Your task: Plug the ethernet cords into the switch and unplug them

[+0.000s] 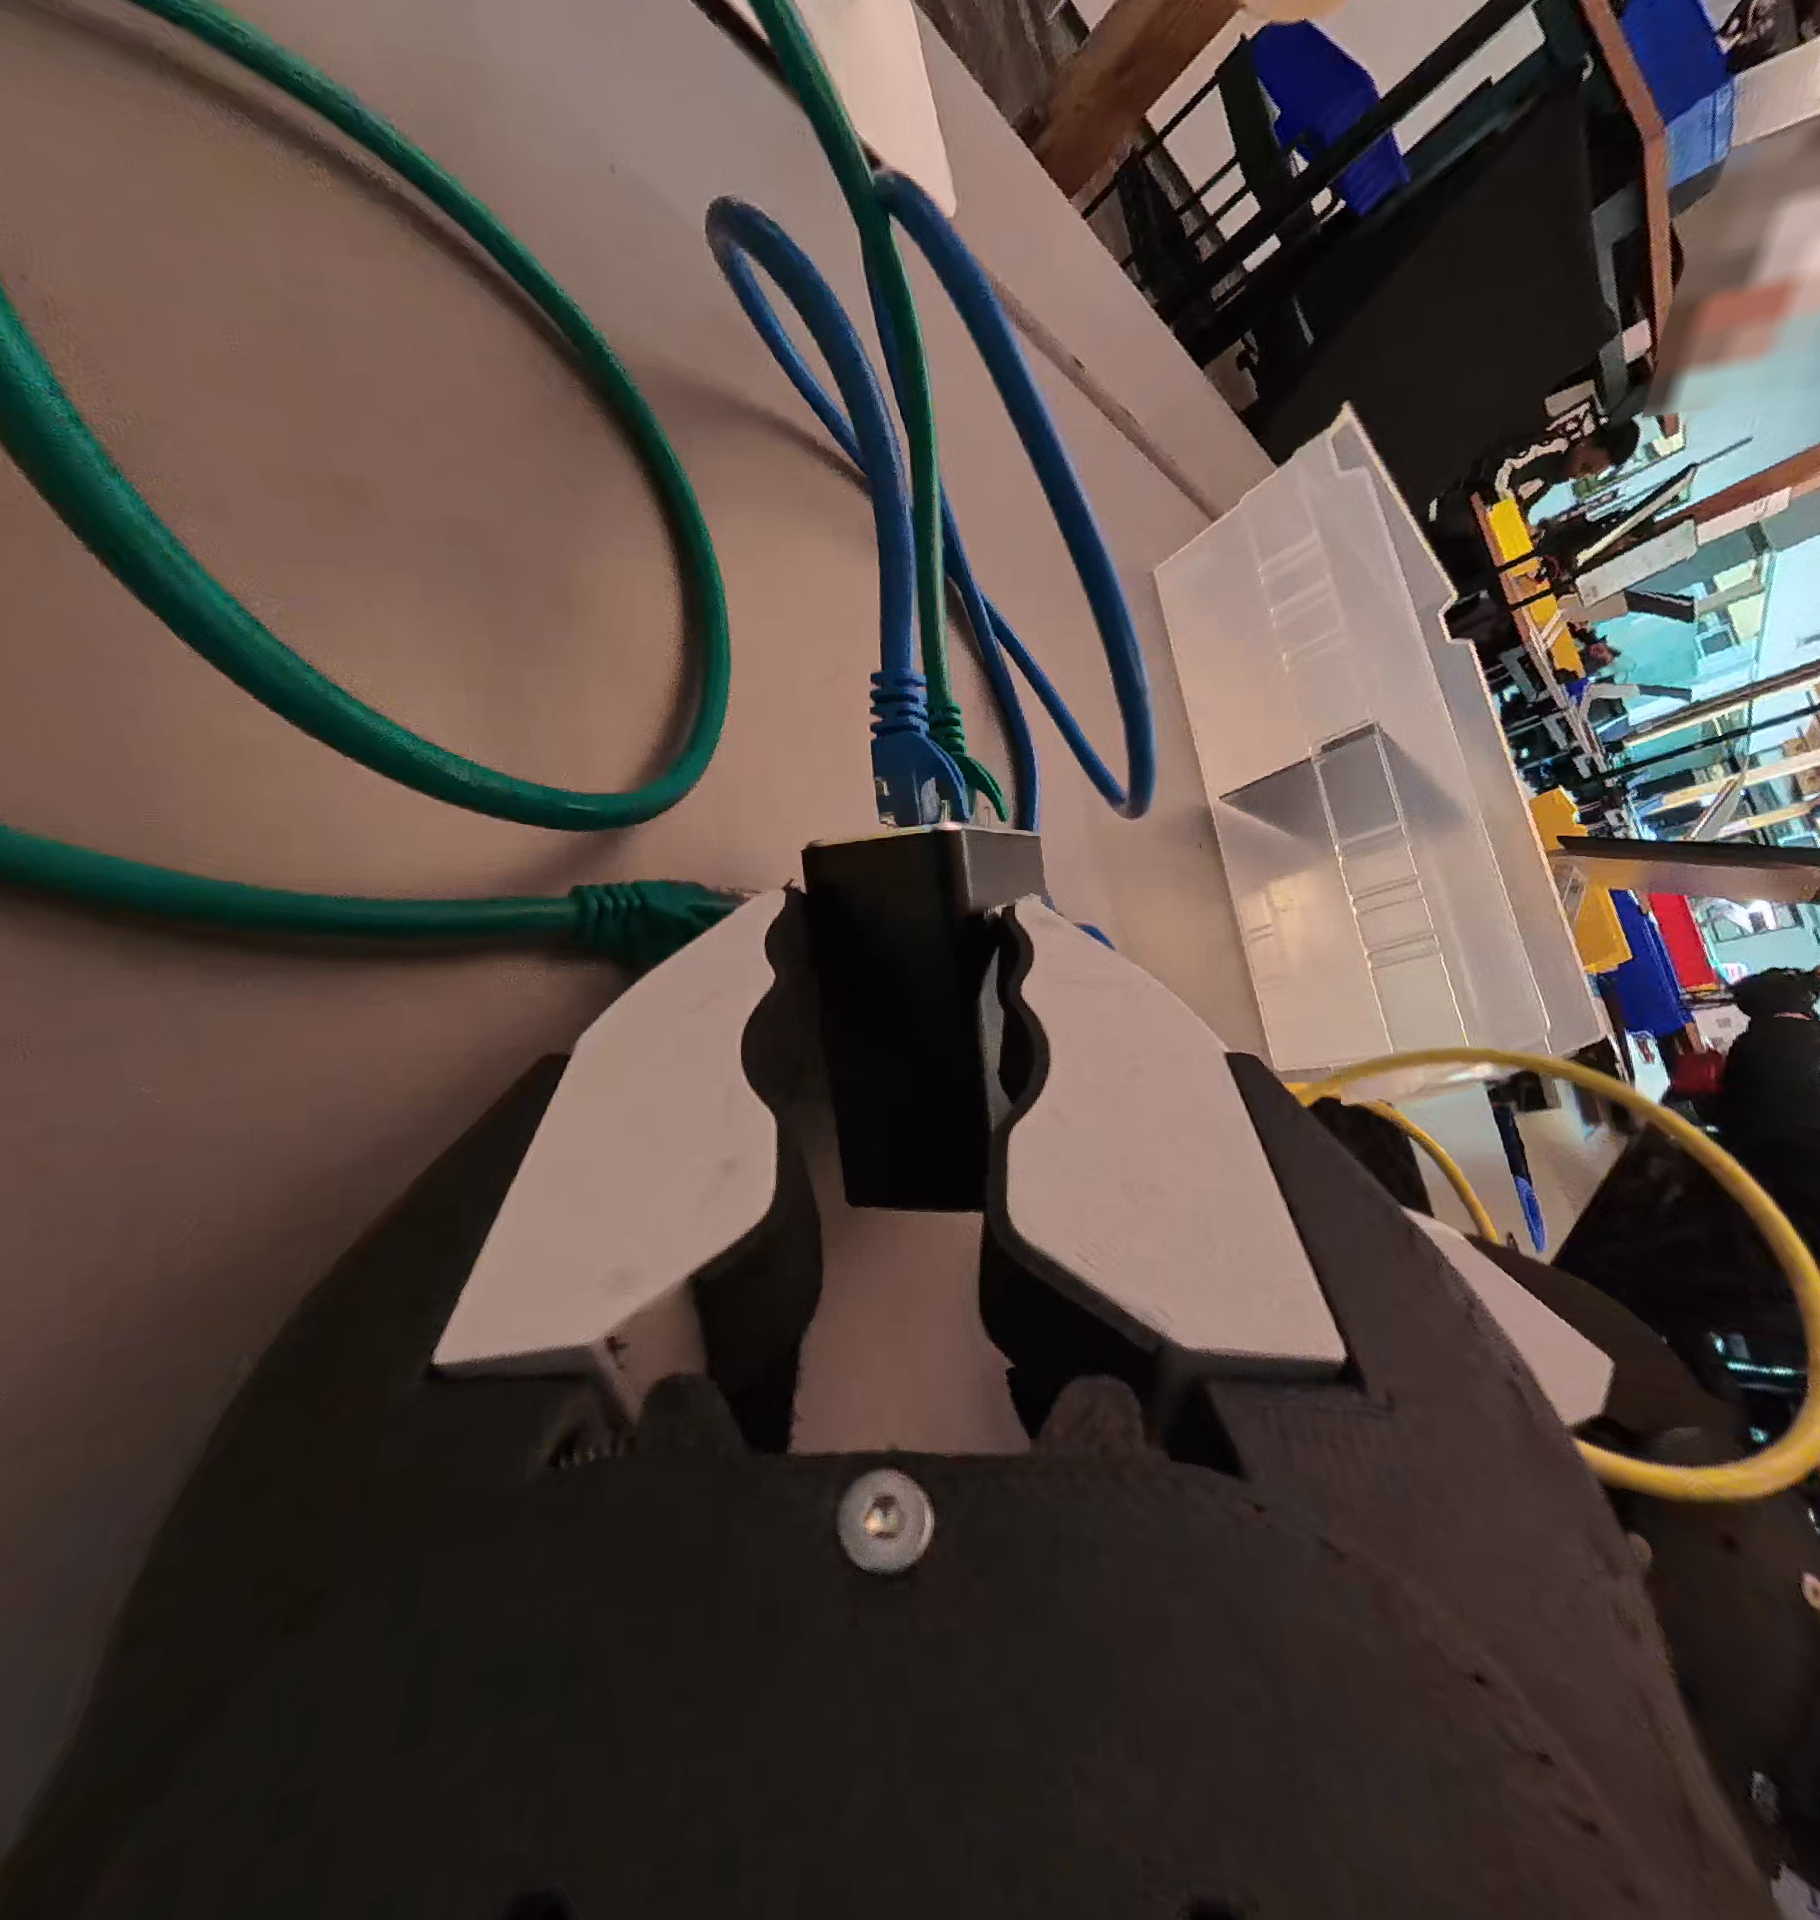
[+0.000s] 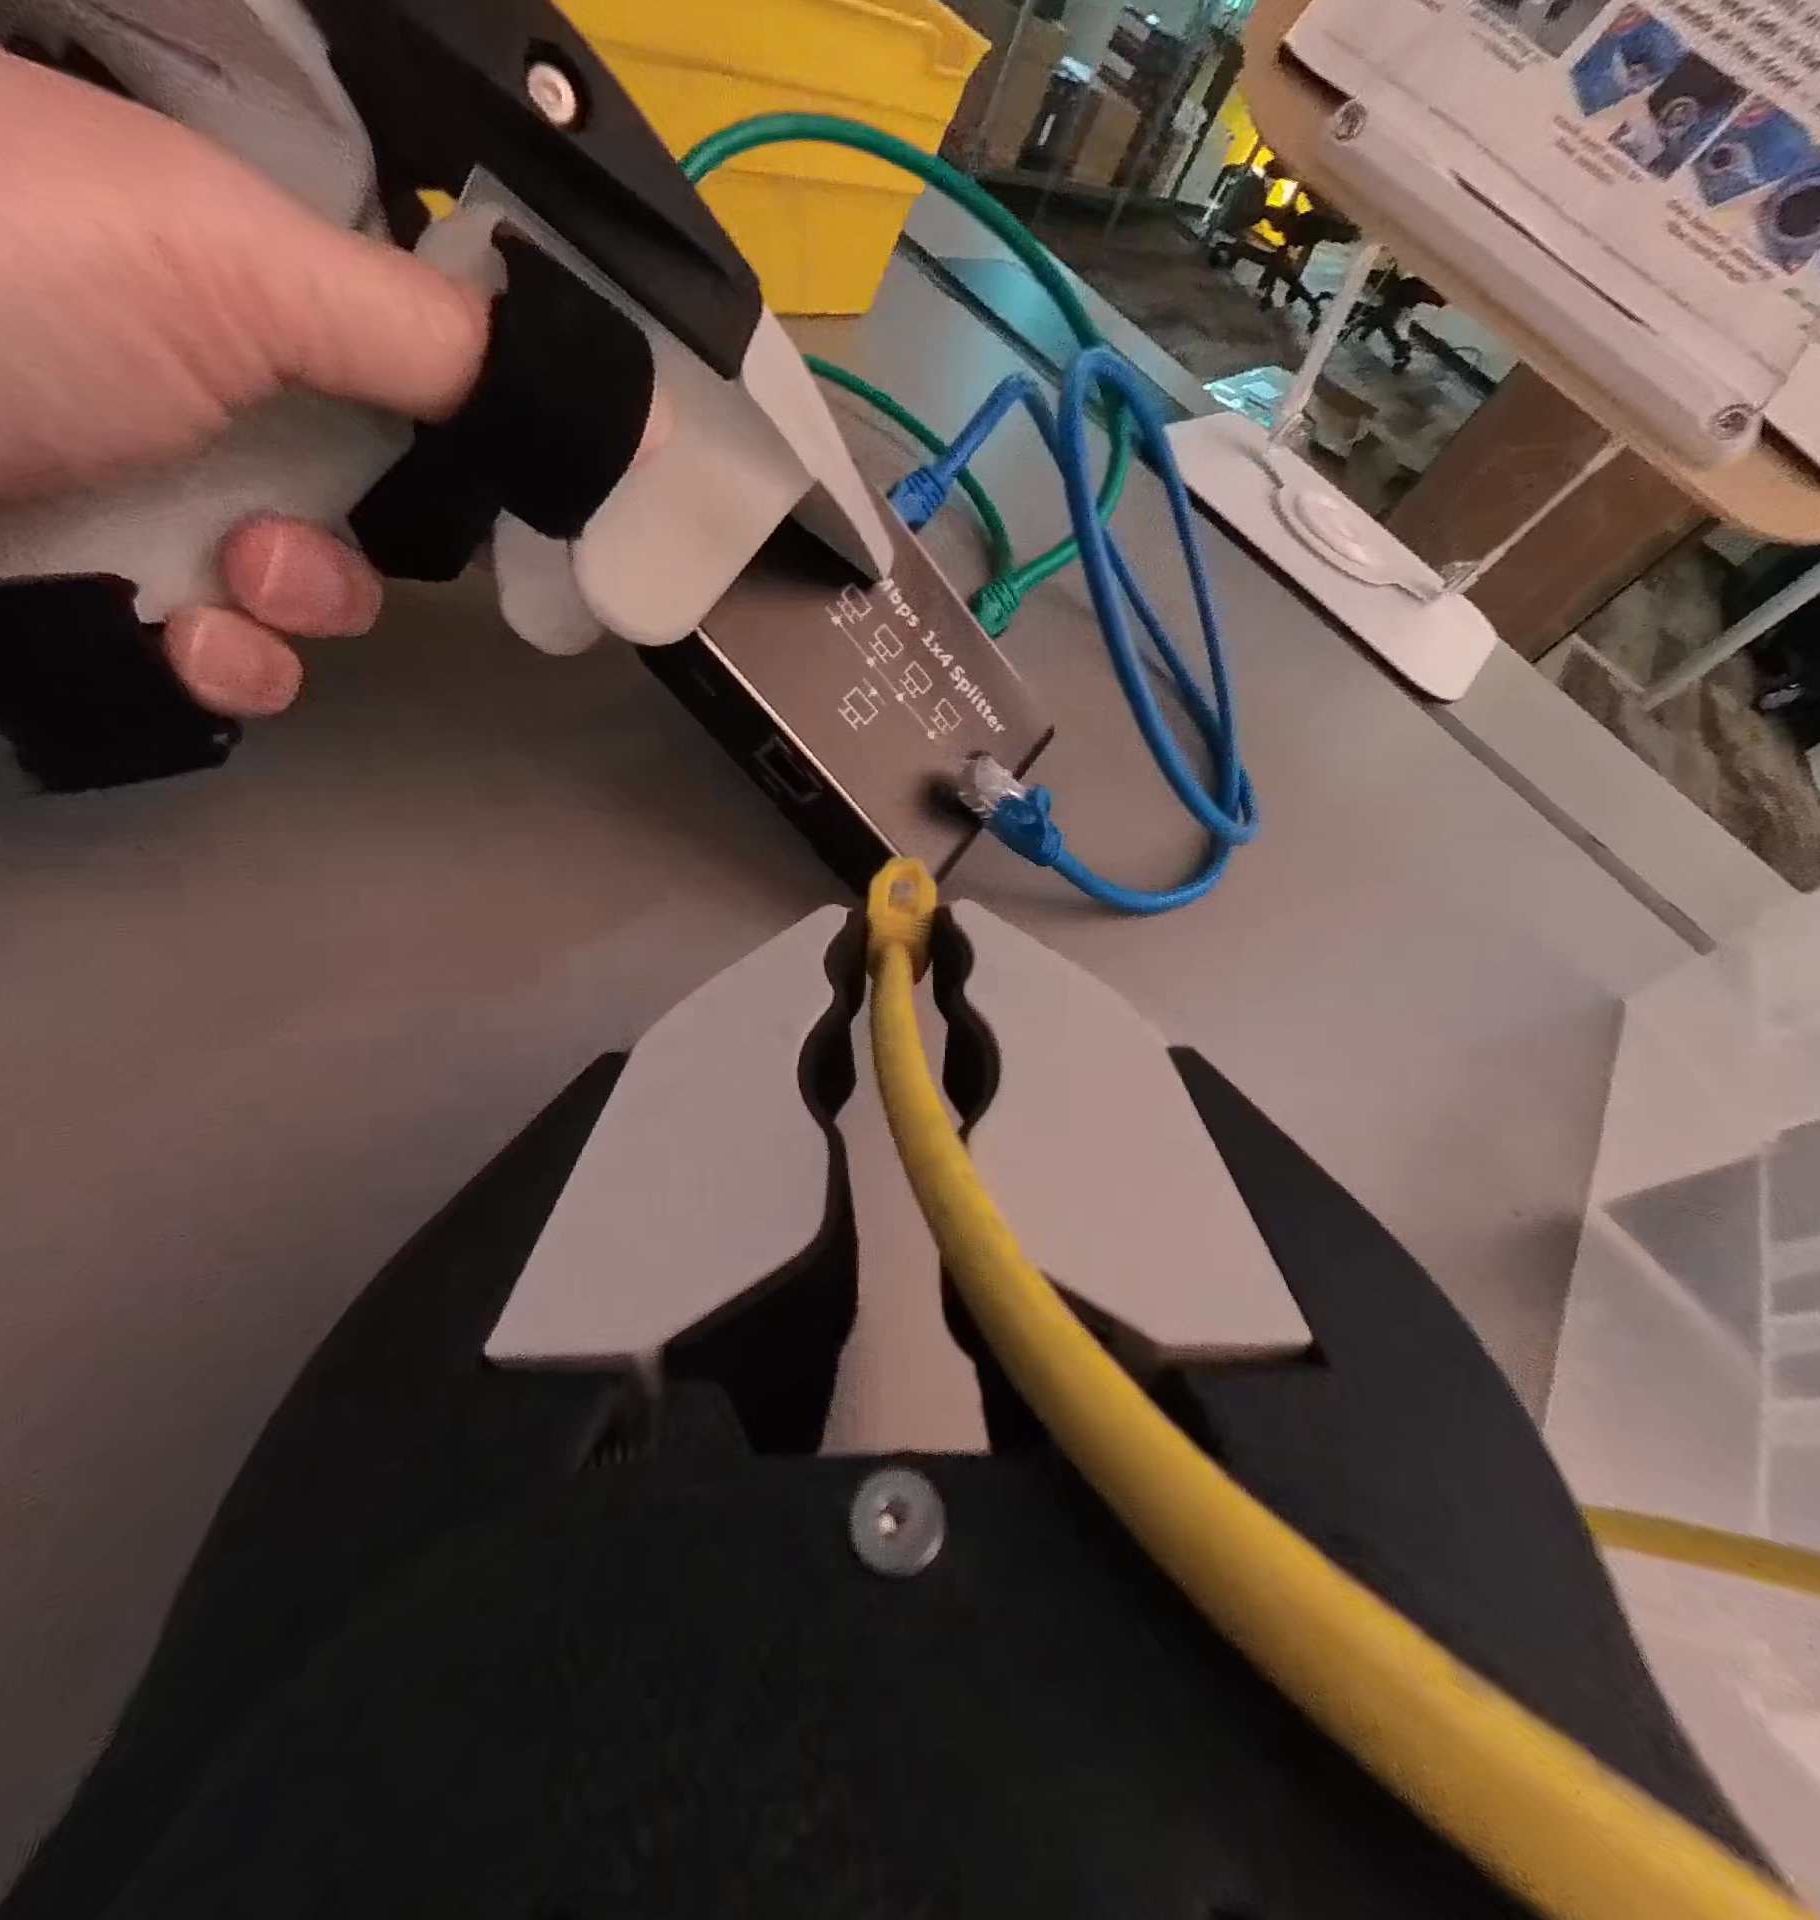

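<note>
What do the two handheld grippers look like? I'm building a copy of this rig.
Each gripper, left gripper and right gripper, has a matte black printed body, one silver screw at its centre, and two pale grey wedge fingers lined with wavy black pads. The left one's handle is white and black.

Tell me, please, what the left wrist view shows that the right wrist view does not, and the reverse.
Only the left wrist view shows the clear plastic bin and the loose green plug lying by the left gripper, which is shut on the switch. Only the right wrist view shows the hand, the yellow bin, the yellow plug clamped in the right gripper, and an empty port. Both show the switch, blue cord, green cord and yellow cord.
</note>
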`<action>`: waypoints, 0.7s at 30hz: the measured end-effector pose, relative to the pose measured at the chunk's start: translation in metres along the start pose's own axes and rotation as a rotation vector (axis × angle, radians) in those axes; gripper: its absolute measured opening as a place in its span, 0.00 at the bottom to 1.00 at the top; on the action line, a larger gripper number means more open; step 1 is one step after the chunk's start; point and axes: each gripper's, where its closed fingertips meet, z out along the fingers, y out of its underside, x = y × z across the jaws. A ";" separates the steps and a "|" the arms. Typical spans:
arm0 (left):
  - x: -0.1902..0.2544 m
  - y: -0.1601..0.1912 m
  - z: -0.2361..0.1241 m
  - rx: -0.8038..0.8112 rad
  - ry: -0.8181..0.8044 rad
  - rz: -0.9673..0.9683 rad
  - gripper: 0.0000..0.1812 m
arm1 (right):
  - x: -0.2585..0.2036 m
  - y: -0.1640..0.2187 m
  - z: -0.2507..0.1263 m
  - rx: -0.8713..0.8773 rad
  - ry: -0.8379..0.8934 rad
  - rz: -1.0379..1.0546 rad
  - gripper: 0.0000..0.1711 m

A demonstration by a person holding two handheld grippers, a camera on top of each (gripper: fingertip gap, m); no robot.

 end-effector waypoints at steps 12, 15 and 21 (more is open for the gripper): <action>0.005 0.018 -0.018 -0.282 0.066 0.821 0.46 | 0.008 0.010 0.004 -0.023 -0.057 0.093 0.08; -0.008 0.027 -0.015 -0.409 0.061 0.994 0.51 | 0.008 0.012 0.006 -0.038 -0.053 0.079 0.08; -0.018 0.045 0.007 -0.527 0.093 1.164 0.52 | 0.007 0.010 0.006 -0.020 -0.043 0.046 0.08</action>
